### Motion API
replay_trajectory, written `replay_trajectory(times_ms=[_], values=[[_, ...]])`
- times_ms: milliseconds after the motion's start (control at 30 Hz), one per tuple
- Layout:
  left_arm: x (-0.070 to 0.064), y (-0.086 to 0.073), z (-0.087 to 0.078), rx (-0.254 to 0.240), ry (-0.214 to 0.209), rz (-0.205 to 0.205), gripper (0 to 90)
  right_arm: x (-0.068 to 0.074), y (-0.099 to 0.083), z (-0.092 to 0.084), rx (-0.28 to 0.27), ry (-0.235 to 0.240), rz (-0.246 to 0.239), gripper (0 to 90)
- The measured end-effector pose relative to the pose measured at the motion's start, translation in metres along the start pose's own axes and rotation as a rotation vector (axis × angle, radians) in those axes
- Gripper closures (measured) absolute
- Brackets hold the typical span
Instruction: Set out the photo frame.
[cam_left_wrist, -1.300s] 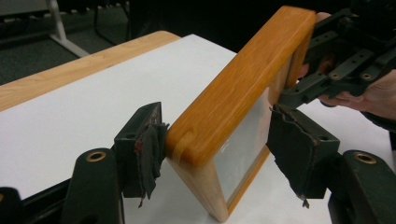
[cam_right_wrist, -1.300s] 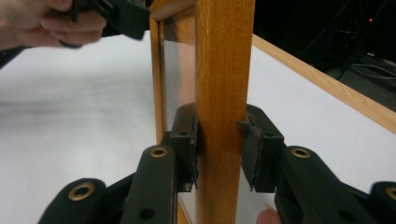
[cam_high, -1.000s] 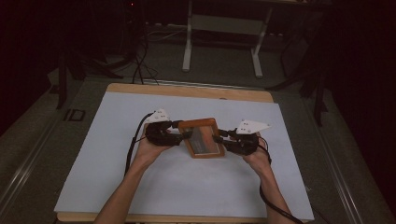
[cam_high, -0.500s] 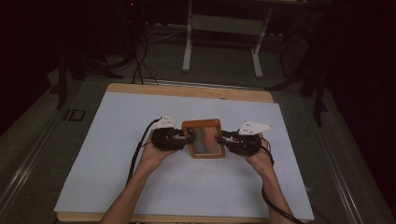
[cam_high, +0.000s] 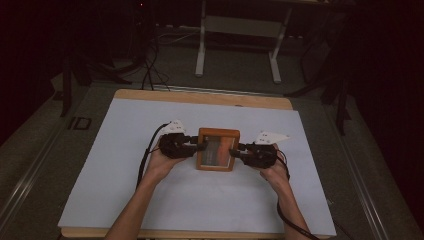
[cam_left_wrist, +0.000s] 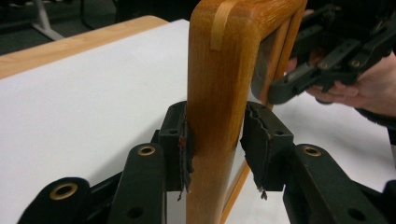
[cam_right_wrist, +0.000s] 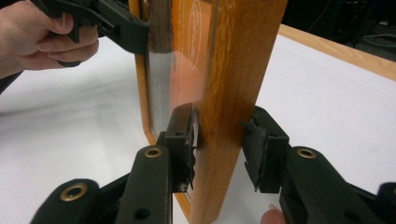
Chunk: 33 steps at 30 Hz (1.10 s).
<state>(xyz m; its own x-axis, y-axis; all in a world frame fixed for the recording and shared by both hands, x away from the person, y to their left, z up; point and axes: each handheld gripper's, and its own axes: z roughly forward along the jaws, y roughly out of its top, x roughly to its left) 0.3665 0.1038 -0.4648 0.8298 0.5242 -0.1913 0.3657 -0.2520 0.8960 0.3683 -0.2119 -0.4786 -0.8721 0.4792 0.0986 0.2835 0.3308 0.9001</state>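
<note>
A wooden picture frame (cam_high: 218, 133) with an orange picture under glass is held up over the middle of the white-covered table (cam_high: 120, 150). My left gripper (cam_high: 199, 146) is shut on the frame's left side rail and my right gripper (cam_high: 236, 151) is shut on its right side rail. In the left gripper view both pads press the wooden rail (cam_left_wrist: 217, 93) inside my left gripper (cam_left_wrist: 215, 126), with the right gripper (cam_left_wrist: 322, 60) clamped farther along. In the right gripper view my right gripper (cam_right_wrist: 219, 128) pinches the rail (cam_right_wrist: 233, 70), and the left gripper (cam_right_wrist: 107, 23) holds the far side.
The table's wooden rim (cam_high: 200, 96) shows along the far edge. Behind it stand the legs of a metal stand (cam_high: 237, 45), and cables (cam_high: 150, 65) lie on the dark floor. Wide white surface lies on all sides of the frame.
The frame has turned a little and now sits squarer between the two grippers. Both hands have shifted only slightly and kept their hold.
</note>
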Motion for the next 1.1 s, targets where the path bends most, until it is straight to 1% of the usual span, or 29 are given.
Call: replay_trajectory(times_ms=[67, 100, 167, 267, 300, 400, 433, 567, 700, 767, 833, 933, 967, 1100], values=[[0.001, 0.000, -0.003, -0.004, 0.005, -0.004, 62.2, 0.002, 0.002, 0.006, 0.004, 0.004, 0.010, 65.2], [0.004, -0.001, -0.008, -0.012, 0.012, -0.014, 62.3, 0.002, 0.003, 0.008, 0.002, 0.009, 0.018, 65.2], [0.006, -0.003, -0.012, -0.016, 0.017, -0.022, 62.3, 0.003, 0.005, 0.013, 0.000, 0.023, 0.029, 65.3], [0.009, -0.005, -0.016, -0.013, 0.028, -0.029, 62.3, 0.004, 0.006, 0.021, 0.008, 0.033, 0.035, 65.3], [0.011, -0.008, -0.017, -0.015, 0.027, -0.039, 62.2, 0.005, 0.006, 0.022, 0.010, 0.034, 0.034, 65.2], [0.015, -0.013, -0.018, -0.018, 0.026, -0.062, 62.2, 0.005, 0.006, 0.028, 0.022, 0.036, 0.040, 65.3], [0.016, -0.014, -0.018, -0.022, 0.024, -0.067, 62.1, 0.005, 0.005, 0.030, 0.017, 0.038, 0.045, 65.4], [0.018, -0.016, -0.018, -0.021, 0.028, -0.074, 62.1, 0.004, 0.005, 0.032, 0.009, 0.044, 0.060, 65.6], [0.021, -0.018, -0.018, -0.022, 0.033, -0.081, 61.2, 0.004, 0.006, 0.033, 0.007, 0.045, 0.059, 66.2], [0.023, -0.020, -0.018, -0.035, 0.031, -0.094, 61.1, 0.004, 0.007, 0.035, 0.005, 0.044, 0.062, 66.4], [0.024, -0.020, -0.017, -0.036, 0.031, -0.095, 61.1, 0.003, 0.007, 0.035, 0.006, 0.044, 0.070, 66.4], [0.026, -0.019, -0.014, -0.033, 0.040, -0.104, 60.9, 0.000, 0.006, 0.036, 0.007, 0.046, 0.080, 66.4], [0.027, -0.018, -0.012, -0.027, 0.048, -0.111, 60.8, -0.002, 0.006, 0.037, 0.007, 0.045, 0.093, 66.3], [0.029, -0.018, -0.010, -0.022, 0.064, -0.123, 60.6, -0.006, 0.005, 0.039, 0.005, 0.048, 0.119, 66.2]])
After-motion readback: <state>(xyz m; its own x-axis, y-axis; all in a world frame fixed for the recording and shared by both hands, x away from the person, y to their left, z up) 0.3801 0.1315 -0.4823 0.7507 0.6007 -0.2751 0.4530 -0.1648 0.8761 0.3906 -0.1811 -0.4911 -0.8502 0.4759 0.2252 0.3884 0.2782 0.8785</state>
